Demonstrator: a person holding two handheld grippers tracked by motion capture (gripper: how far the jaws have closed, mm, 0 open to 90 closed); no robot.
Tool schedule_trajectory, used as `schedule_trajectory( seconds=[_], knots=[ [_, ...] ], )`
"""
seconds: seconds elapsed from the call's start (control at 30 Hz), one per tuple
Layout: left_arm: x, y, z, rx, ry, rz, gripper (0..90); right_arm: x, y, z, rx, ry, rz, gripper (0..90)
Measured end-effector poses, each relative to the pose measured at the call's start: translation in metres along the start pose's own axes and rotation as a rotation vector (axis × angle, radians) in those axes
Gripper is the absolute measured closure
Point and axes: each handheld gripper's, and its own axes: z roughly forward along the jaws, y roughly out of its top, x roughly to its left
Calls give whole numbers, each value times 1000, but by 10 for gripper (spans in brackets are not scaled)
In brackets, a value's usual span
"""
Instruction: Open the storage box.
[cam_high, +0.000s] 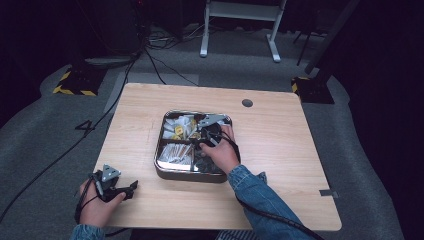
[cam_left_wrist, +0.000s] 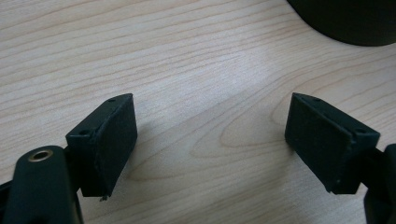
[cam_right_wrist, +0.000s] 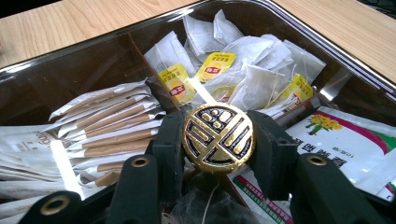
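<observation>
A dark square tray (cam_high: 161, 168) with a shiny rim sits mid-table, divided into compartments. At its centre stands a round gold-and-black knob (cam_right_wrist: 218, 133), and my right gripper (cam_right_wrist: 218, 145) is shut on it, one jaw on either side. In the high view the right gripper (cam_high: 206, 134) reaches over the tray from the near right. Around the knob lie white tea bags (cam_right_wrist: 243, 70) with yellow tags, brown-and-white stick sachets (cam_right_wrist: 107, 128) and green-and-white packets (cam_right_wrist: 348, 137). My left gripper (cam_high: 131, 189) rests at the table's front left corner. Its jaws (cam_left_wrist: 210, 140) stand open over bare wood.
The dark rounded tray wall (cam_left_wrist: 345, 18) shows at the top right of the left gripper view. A round cable hole (cam_high: 247, 103) lies behind the tray, and a strip of tape (cam_high: 328, 193) marks the right edge. Cables and a desk frame (cam_high: 240, 25) stand on the floor beyond.
</observation>
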Motion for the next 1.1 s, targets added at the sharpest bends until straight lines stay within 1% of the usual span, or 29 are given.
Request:
schedule_trajectory(
  seconds=[0.13,0.23,0.37,0.5,0.57,0.73,0.9,1.0,1.1],
  knots=[
    [1,0,0,-8,0,-2,214,0,2,-4,-6,3,4,588],
    [3,1,-1,-3,-2,-1,247,-1,5,-10,-24,-1,1,589],
    [4,3,-1,4,-11,-11,259,-3,13,-21,-47,0,-2,589],
    [2,7,-2,4,-17,-8,263,-3,20,-33,-67,-5,-11,588],
    [0,10,-2,-4,-20,-3,265,-4,22,-39,-75,-7,-8,589],
    [-2,17,-2,-9,-34,3,269,-5,23,-52,-84,-13,-13,588],
    [-3,22,-1,-10,-40,-5,273,-7,23,-66,-97,-18,-10,589],
    [-3,25,0,-16,-45,-5,278,-11,22,-77,-101,-19,-12,589],
    [-3,27,0,-17,-50,-11,282,-15,20,-88,-109,-15,-4,588]
  ],
)
